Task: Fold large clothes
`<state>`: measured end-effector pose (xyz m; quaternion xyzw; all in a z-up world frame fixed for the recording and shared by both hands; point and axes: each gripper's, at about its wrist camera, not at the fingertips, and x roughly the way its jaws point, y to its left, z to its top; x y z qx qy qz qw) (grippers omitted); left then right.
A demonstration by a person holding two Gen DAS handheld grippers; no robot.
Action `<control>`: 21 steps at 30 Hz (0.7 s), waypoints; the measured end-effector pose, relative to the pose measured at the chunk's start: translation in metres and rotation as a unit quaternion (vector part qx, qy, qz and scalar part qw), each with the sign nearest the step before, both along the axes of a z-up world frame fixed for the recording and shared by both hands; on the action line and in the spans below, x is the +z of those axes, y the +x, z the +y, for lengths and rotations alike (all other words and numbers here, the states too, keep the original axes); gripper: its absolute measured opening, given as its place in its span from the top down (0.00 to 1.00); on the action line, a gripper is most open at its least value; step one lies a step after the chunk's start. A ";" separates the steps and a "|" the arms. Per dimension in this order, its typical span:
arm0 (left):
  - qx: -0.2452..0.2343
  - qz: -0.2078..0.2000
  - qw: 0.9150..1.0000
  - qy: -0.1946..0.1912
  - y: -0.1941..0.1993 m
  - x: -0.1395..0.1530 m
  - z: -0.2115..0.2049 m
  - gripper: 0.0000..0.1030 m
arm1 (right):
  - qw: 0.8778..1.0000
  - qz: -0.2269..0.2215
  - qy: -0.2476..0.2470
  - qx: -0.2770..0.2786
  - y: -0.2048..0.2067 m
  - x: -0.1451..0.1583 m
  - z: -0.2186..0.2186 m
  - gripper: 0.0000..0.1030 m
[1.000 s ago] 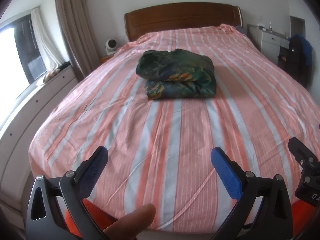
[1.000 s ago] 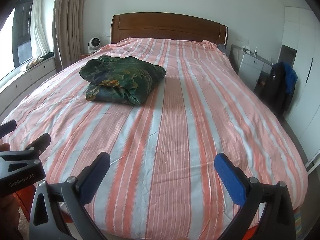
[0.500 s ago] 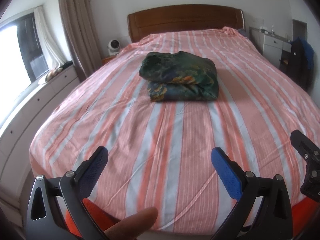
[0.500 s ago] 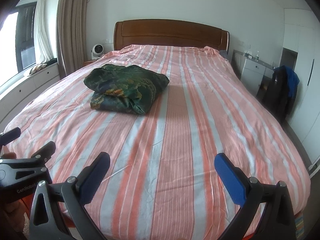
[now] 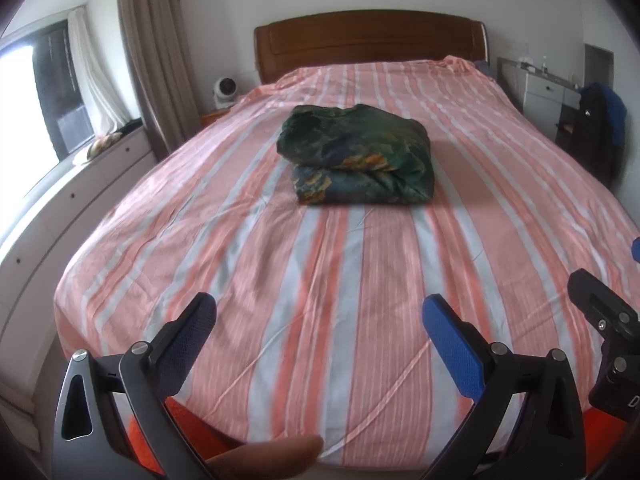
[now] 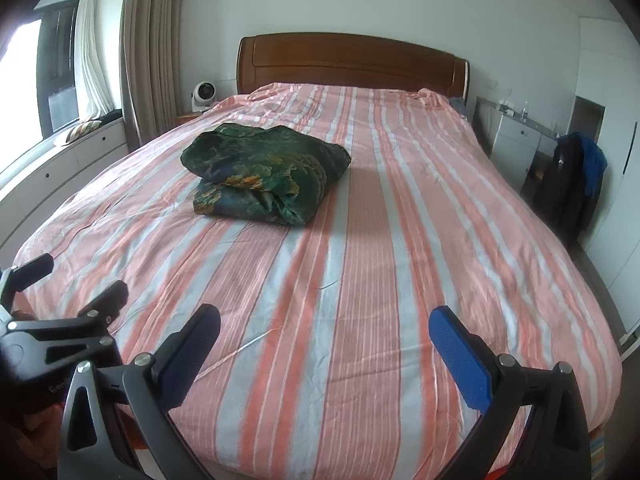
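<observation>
1. Both views have pulled back and risen a little since the earlier frames: the folded garment sits slightly lower in frame and more headboard shows; the bundle itself has not shifted.
2. Left gripper is spread wide, nothing between its blue pads, hovering over the foot end of the bed.
3. Right gripper is likewise splayed and empty, also at the foot end, just beside the left one (each shows at the edge of the other's view).
4. Garment location: mid-bed, well apart from both grippers, lying as a compact stacked bundle on the striped sheet.
5. Step in hand, my read: fold looks done, I am backing off. It could also be the gap before another piece, though I see none.
6. Next move likely calls for nothing but keeping clear; if a tidy-up is wanted, I'd need to reach well forward and pinch a loose edge on the near side.
7. Counts: one garment, two grippers, one bed, one headboard, one small white fan by the curtain, one dark jacket on a chair.
</observation>
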<state>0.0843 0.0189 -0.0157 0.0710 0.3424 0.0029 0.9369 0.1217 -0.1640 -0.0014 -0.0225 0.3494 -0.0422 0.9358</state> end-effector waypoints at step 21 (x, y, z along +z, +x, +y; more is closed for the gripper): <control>0.002 -0.001 1.000 -0.008 -0.001 0.007 0.002 0.00 | 1.000 0.010 -0.005 -0.012 -0.003 -0.003 -0.005 0.00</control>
